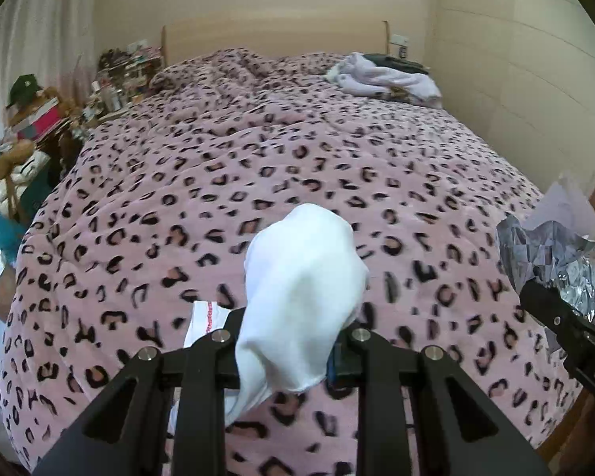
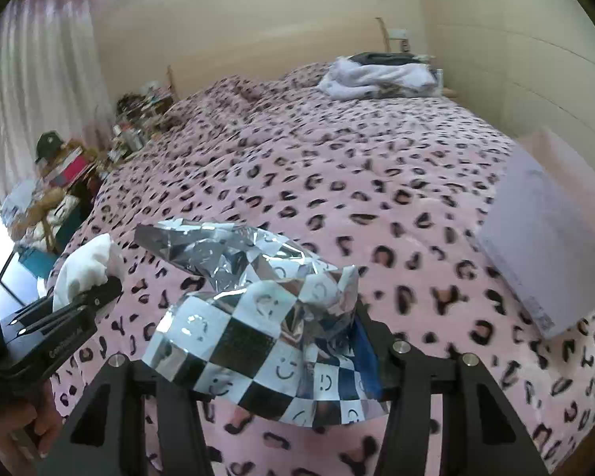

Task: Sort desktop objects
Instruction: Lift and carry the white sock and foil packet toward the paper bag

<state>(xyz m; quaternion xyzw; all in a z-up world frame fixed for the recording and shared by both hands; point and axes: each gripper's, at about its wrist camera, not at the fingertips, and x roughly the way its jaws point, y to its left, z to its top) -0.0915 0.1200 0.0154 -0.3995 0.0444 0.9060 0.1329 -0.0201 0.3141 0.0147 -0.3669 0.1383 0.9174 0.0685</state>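
My left gripper (image 1: 287, 337) is shut on a white sock (image 1: 301, 297), held above the pink leopard-print bedspread (image 1: 258, 166). The sock covers the fingertips. It also shows at the left in the right wrist view (image 2: 85, 269). My right gripper (image 2: 281, 341) is shut on a crumpled silver checkered wrapper with smiley faces (image 2: 258, 317), held above the bed. The wrapper hides its fingertips. That wrapper and the right gripper show at the right edge of the left wrist view (image 1: 555, 258).
A pale lilac flat box (image 2: 543, 246) lies at the bed's right edge. A pile of white and dark clothes (image 1: 388, 75) sits near the headboard. A cluttered stand with boxes and a dark cap (image 1: 23, 91) is left of the bed.
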